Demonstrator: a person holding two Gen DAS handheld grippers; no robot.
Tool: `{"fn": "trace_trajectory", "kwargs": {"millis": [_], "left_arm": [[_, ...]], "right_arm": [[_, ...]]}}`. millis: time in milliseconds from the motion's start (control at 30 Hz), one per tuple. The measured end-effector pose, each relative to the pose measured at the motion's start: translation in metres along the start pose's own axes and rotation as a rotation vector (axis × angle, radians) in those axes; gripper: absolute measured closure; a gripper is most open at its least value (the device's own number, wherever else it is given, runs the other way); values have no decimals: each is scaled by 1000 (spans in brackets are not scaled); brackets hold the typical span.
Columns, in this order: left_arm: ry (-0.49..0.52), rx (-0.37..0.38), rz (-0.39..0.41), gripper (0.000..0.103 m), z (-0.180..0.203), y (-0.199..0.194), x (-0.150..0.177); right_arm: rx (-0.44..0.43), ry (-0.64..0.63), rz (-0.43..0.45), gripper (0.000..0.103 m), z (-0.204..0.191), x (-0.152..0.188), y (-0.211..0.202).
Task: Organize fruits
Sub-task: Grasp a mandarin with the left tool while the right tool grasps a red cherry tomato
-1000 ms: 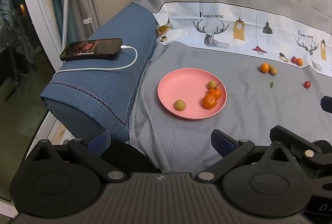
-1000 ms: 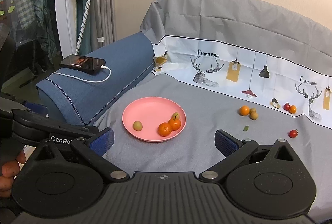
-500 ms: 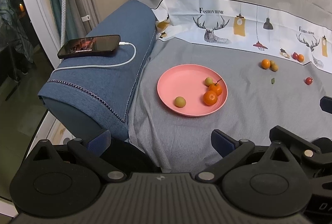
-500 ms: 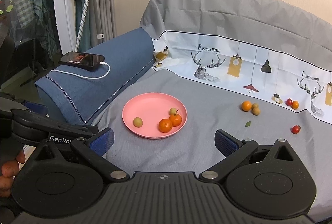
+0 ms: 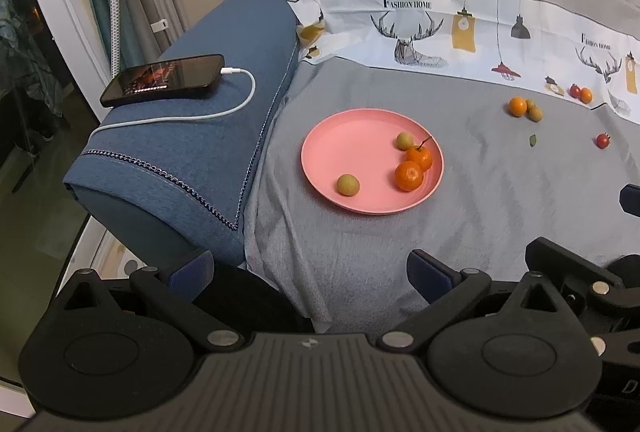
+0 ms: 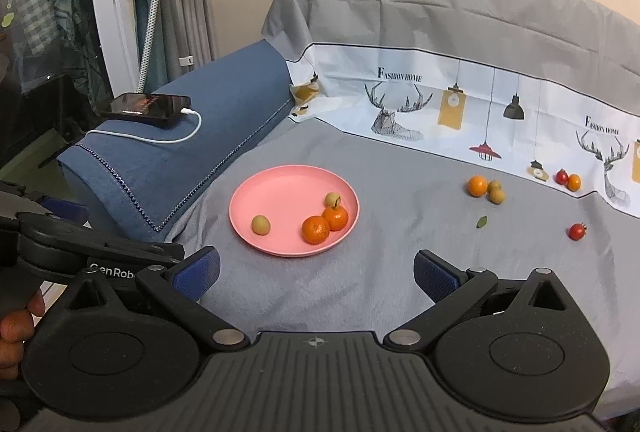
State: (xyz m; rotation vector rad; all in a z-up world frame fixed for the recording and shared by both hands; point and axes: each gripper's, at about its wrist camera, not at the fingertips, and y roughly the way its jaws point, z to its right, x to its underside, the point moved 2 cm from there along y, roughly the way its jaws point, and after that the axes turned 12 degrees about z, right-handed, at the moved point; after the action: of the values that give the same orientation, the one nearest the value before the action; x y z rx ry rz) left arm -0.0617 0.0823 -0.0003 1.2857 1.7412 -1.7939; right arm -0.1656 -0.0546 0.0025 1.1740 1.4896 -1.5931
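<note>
A pink plate [image 5: 352, 136] [image 6: 280, 188] lies on the grey cloth and holds two oranges [image 5: 409, 175] [image 6: 315, 229] and two small yellow-green fruits [image 5: 347, 185] [image 6: 260, 224]. Loose fruit lies to the right: an orange [image 5: 517, 106] [image 6: 477, 186] beside two small green fruits [image 6: 497, 195], a red tomato [image 5: 603, 140] [image 6: 577, 231], and a red and orange pair [image 5: 581, 93] [image 6: 568, 179] by the printed band. My left gripper [image 5: 310, 270] and right gripper [image 6: 316, 272] are both open and empty, well short of the plate.
A blue armrest [image 5: 208, 136] [image 6: 176, 160] at the left carries a phone [image 5: 164, 79] [image 6: 146, 105] on a white cable. A small green leaf [image 6: 482, 221] lies on the cloth. The cloth's front edge hangs near the grippers. Curtains and a window frame stand far left.
Both grippers have risen and tilted slightly, so the plate and fruit sit a little higher in each view. Nothing on the cloth has moved. Both stay open.
</note>
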Motion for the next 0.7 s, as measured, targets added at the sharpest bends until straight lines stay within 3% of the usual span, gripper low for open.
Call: {"fn": "trace_trajectory", "kwargs": {"millis": [367,700], "left_arm": [[73,-4,-41,0,24,28,-14],[114,84,-59,0,96,83,-63]], "right_arm": [[53,81,-15,1,33,7,17],[251,219,-34,1,133,26,41]]}}
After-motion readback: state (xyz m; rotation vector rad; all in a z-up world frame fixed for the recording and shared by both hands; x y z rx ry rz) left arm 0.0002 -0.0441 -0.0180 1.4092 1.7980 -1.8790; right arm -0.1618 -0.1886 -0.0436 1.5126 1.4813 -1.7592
